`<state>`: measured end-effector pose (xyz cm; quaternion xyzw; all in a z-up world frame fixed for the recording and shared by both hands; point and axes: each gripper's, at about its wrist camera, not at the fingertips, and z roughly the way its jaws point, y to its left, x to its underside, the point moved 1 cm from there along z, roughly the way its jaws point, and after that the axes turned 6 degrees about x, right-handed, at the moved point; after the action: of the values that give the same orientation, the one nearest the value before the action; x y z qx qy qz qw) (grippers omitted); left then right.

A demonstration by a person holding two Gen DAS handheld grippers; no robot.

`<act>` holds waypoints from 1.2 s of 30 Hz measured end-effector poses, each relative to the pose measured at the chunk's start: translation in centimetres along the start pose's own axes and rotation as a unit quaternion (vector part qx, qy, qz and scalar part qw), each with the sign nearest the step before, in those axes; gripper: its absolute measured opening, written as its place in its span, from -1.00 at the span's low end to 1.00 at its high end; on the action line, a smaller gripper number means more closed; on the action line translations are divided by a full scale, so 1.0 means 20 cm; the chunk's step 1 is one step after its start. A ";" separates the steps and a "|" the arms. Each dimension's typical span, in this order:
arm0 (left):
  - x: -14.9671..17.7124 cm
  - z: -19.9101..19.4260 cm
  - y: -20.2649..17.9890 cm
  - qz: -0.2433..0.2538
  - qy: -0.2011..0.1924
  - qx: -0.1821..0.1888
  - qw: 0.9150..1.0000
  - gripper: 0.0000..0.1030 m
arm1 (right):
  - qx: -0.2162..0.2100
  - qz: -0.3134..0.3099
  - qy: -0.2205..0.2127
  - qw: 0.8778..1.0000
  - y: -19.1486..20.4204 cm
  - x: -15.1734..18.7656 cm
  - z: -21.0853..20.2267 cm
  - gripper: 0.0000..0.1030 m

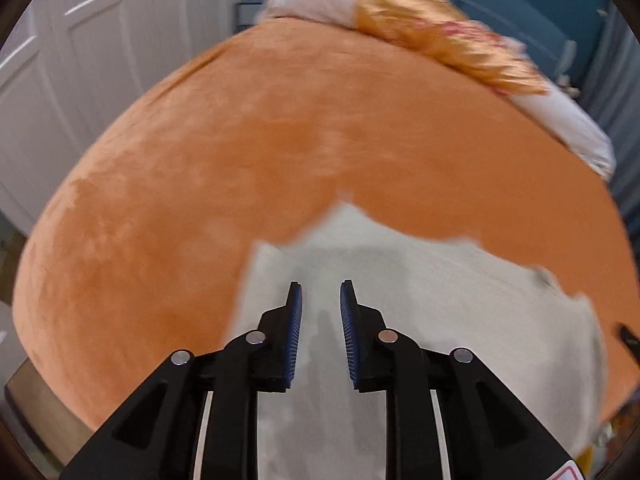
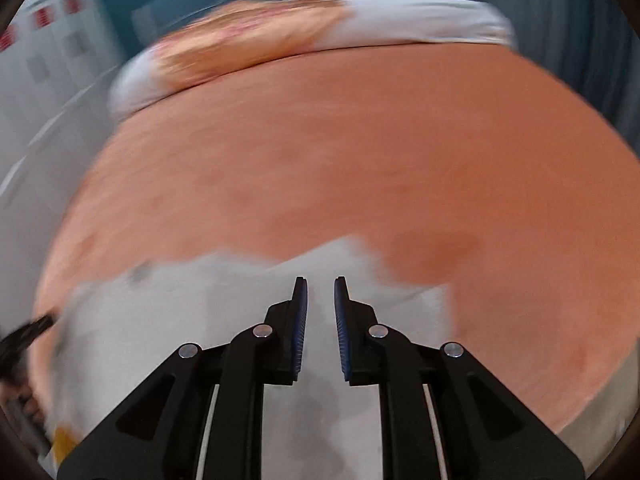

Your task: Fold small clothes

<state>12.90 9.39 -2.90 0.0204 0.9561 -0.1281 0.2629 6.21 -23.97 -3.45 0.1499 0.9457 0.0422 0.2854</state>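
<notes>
Over the white garment (image 1: 420, 300) on the orange bed (image 1: 240, 160), left gripper (image 1: 321, 292) and right gripper (image 2: 321, 286) spread, empty; next, probably pinching an edge to fold.

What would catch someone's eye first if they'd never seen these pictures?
The broad orange velvety bedspread fills most of both views. On its near part lies a pale grey-white cloth garment, with the open left gripper and open right gripper both poised over it. Along the far edge sits a white pillow with a gold and red pattern.
</notes>
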 end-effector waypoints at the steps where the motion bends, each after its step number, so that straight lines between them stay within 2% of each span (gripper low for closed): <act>1: 0.02 0.00 -0.04 0.006 0.007 0.010 1.000 -0.61 | -0.027 -0.021 0.022 0.999 0.12 0.05 0.03 -0.73; 3: 0.17 0.03 -0.16 0.025 0.046 0.031 0.998 -0.59 | -0.064 -0.049 0.065 0.995 0.28 0.17 0.12 -0.73; 5: 0.29 0.14 -0.20 0.034 0.084 0.017 0.996 -0.57 | -0.055 -0.086 0.123 0.987 0.41 0.36 0.28 -0.75; 6: 0.34 0.17 -0.19 0.037 0.088 0.010 0.995 -0.56 | -0.043 -0.090 0.118 0.988 0.43 0.41 0.31 -0.75; 7: 0.38 0.15 -0.19 0.044 0.065 0.007 0.997 -0.55 | -0.040 -0.090 0.107 0.989 0.43 0.41 0.30 -0.75; 10: 0.36 0.10 -0.19 0.046 0.071 0.008 0.996 -0.55 | -0.050 -0.073 0.120 0.989 0.44 0.32 0.24 -0.73; 12: 0.33 0.02 -0.14 0.021 0.062 0.018 0.998 -0.55 | -0.070 -0.065 0.114 0.989 0.49 0.26 0.21 -0.73; 13: 0.31 0.00 -0.13 0.014 0.055 0.017 0.998 -0.55 | -0.064 -0.076 0.104 0.990 0.52 0.25 0.18 -0.73; 15: 0.29 -0.09 -0.02 -0.017 0.032 0.012 0.999 -0.42 | -0.057 -0.095 0.104 0.988 0.57 0.26 0.21 -0.73; 17: 0.28 -0.15 0.10 -0.053 0.018 0.006 0.998 -0.02 | -0.047 -0.102 0.130 0.985 0.61 0.29 0.30 -0.73; 18: 0.27 -0.17 0.18 -0.075 0.012 0.001 0.997 0.08 | -0.043 -0.099 0.147 0.983 0.60 0.31 0.37 -0.73; 19: 0.25 -0.16 0.25 -0.091 0.012 -0.004 0.996 0.18 | -0.045 -0.092 0.147 0.984 0.61 0.32 0.39 -0.74; 20: 0.26 -0.15 0.36 -0.121 0.018 -0.008 0.992 0.18 | -0.046 -0.086 0.140 0.985 0.60 0.33 0.40 -0.77; 24: 0.33 -0.06 0.60 -0.196 0.056 0.022 0.979 0.18 | -0.037 -0.089 0.148 0.984 0.61 0.33 0.41 -0.77; 26: 0.36 0.01 0.64 -0.213 0.071 0.051 0.973 0.19 | -0.035 -0.095 0.147 0.984 0.62 0.31 0.41 -0.77; 28: 0.37 0.00 0.62 -0.207 0.061 0.050 0.975 0.22 | -0.033 -0.097 0.145 0.984 0.62 0.31 0.41 -0.77; 29: 0.36 0.01 0.61 -0.199 0.061 0.049 0.977 0.16 | -0.032 -0.099 0.144 0.984 0.62 0.32 0.41 -0.77; 30: 0.35 0.01 0.59 -0.198 0.061 0.055 0.977 0.00 | -0.032 -0.100 0.143 0.984 0.62 0.32 0.41 -0.77; 31: 0.34 0.00 0.57 -0.203 0.063 0.079 0.974 -0.48 | -0.034 -0.101 0.143 0.984 0.58 0.32 0.37 -0.76; 32: 0.33 0.00 0.55 -0.207 0.064 0.089 0.972 -0.66 | -0.036 -0.100 0.143 0.984 0.61 0.30 0.39 -0.76; 34: 0.29 -0.04 0.53 -0.198 0.056 0.090 0.974 -0.74 | -0.049 -0.089 0.139 0.985 0.58 0.29 0.36 -0.75; 36: 0.25 -0.15 0.43 -0.171 0.034 0.103 0.979 -0.76 | -0.064 -0.067 0.134 0.987 0.54 0.29 0.30 -0.72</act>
<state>8.09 18.31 -4.91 -0.1118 0.9355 -0.2680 0.2013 7.66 -12.00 -9.67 0.0606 0.9787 0.1029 0.1672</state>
